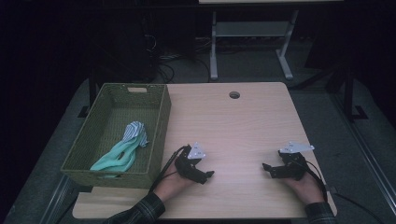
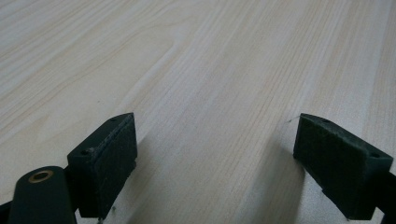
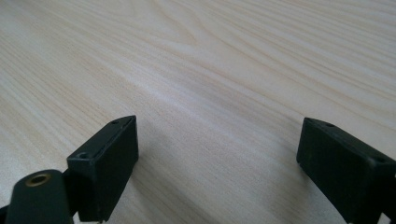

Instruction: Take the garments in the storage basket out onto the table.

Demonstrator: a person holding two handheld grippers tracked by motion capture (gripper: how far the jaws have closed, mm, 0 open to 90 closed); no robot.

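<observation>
1. I see a pale wood-grain table (image 1: 243, 126), light beige with fine darker streaks.
2. The woven basket (image 1: 161, 122) reads olive green to me.
3. Inside it I make out a mint-green cloth (image 1: 116, 156) and a cloth with blue-and-white stripes (image 1: 135, 131).
4. My left gripper (image 1: 211, 174) and right gripper (image 1: 264, 166) are black, each topped by a light grey plate.
5. The sleeves (image 1: 142, 211) show a dark plaid.

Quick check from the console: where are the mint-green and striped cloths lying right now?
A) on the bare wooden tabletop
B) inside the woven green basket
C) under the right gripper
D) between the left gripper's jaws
B: the mint-green and striped cloths lie bunched inside the woven green basket at the table's left side, apart from both grippers.
</observation>
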